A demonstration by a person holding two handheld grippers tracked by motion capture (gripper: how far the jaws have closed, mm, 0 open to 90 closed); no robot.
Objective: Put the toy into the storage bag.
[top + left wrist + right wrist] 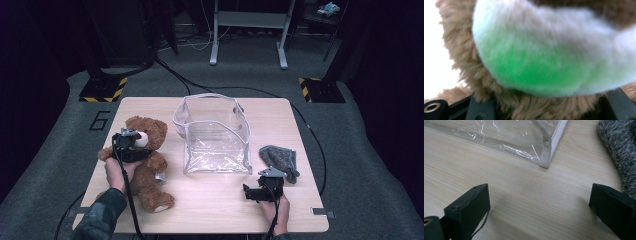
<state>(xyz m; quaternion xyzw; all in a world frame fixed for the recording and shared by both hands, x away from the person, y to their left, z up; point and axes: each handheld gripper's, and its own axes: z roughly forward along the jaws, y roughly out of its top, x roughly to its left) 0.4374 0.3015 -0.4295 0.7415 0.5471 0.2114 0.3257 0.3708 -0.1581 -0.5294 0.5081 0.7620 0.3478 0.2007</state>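
Observation:
A brown teddy bear sits up at the table's left side. My left gripper is shut on its head, just under the white muzzle. In the left gripper view, the pale muzzle and brown fur bulge between the black jaws of that gripper, with fur pressed against both. A clear plastic bag with white trim stands open in the middle. A grey knitted cloth lies to its right. My right gripper rests open on the table near the front edge, with bare wood between its fingers.
The wooden table stands on grey carpet, with cables trailing off behind it. In the right gripper view, the bag's near corner lies just ahead and the grey knit is at the right. A desk frame stands far back.

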